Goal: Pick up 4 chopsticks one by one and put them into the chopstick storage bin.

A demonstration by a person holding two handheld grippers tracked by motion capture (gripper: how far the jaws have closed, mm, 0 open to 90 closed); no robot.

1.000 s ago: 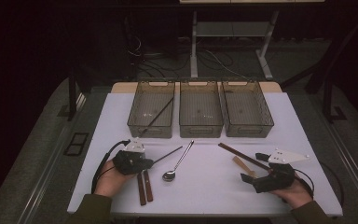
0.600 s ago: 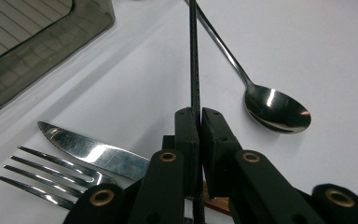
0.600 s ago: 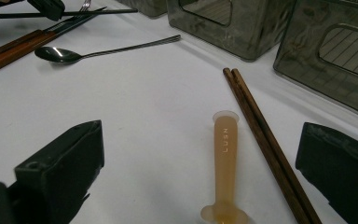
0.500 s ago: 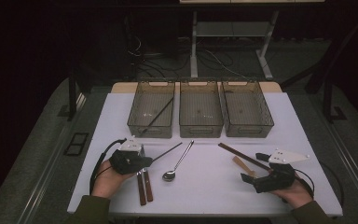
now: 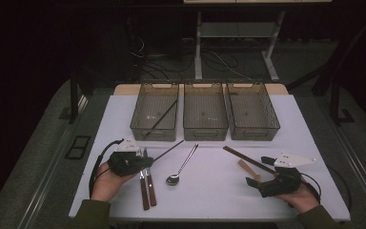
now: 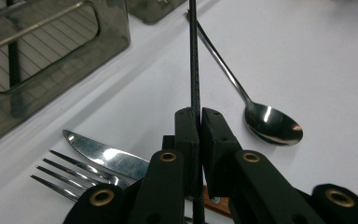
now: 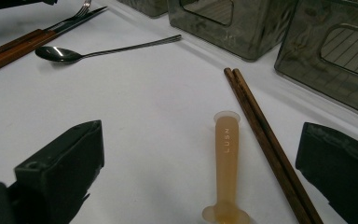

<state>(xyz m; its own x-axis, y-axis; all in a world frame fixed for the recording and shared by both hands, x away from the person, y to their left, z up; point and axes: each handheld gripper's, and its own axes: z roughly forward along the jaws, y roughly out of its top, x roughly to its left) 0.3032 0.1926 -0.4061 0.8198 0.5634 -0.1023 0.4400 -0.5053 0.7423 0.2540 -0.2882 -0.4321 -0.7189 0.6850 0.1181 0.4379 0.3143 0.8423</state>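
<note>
My left gripper (image 5: 148, 161) (image 6: 199, 116) is shut on one end of a thin black chopstick (image 5: 169, 150) (image 6: 194, 56), which points toward the bins. Just under it lie a wooden-handled knife (image 6: 107, 151) and fork (image 6: 70, 175), side by side (image 5: 145, 183). A steel spoon (image 5: 181, 167) (image 6: 272, 123) lies to their right. My right gripper (image 5: 258, 171) (image 7: 200, 163) stands open low over the table, nothing in it. A tan chopstick rest (image 7: 226, 163) (image 5: 246, 167) lies between its jaws, and a pair of brown chopsticks (image 7: 261, 135) (image 5: 243, 157) runs close by its right jaw.
Three translucent grey bins stand in a row at the back of the white table: left (image 5: 155, 132), middle (image 5: 205, 133), right (image 5: 256, 134). A second black chopstick (image 5: 162, 114) lies slanted in the left bin. The table's front edge is near both hands.
</note>
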